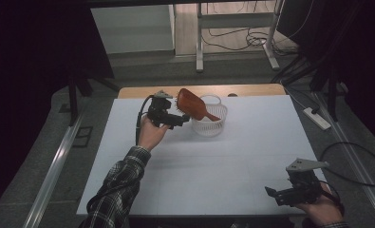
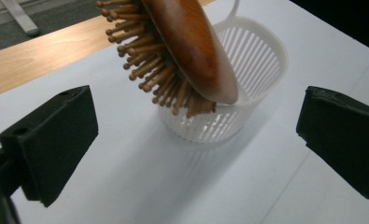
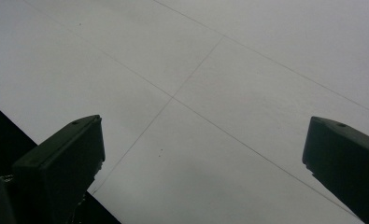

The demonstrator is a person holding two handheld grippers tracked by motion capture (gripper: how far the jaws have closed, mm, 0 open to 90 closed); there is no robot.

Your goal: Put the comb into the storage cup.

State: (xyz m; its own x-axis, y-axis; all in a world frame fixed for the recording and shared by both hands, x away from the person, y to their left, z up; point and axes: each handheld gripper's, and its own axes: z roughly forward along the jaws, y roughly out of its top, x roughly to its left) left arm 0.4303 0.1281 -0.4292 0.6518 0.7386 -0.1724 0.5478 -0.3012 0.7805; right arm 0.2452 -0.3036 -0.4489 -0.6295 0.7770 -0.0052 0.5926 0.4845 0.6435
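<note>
A glossy oval wooden hairbrush with round-tipped pegs leans in the slatted white plastic basket at the table's far side. The left gripper stands wide open just beside it, empty; the right gripper, also open, hovers over bare matte white tabletop.

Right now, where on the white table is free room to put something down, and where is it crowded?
The wide middle of the white table is bare, between the left tool and the right tool. The right side past the white basket is free too. It is crowded at the far left-centre, where the wooden hairbrush leans in the basket beside the left tool.
</note>
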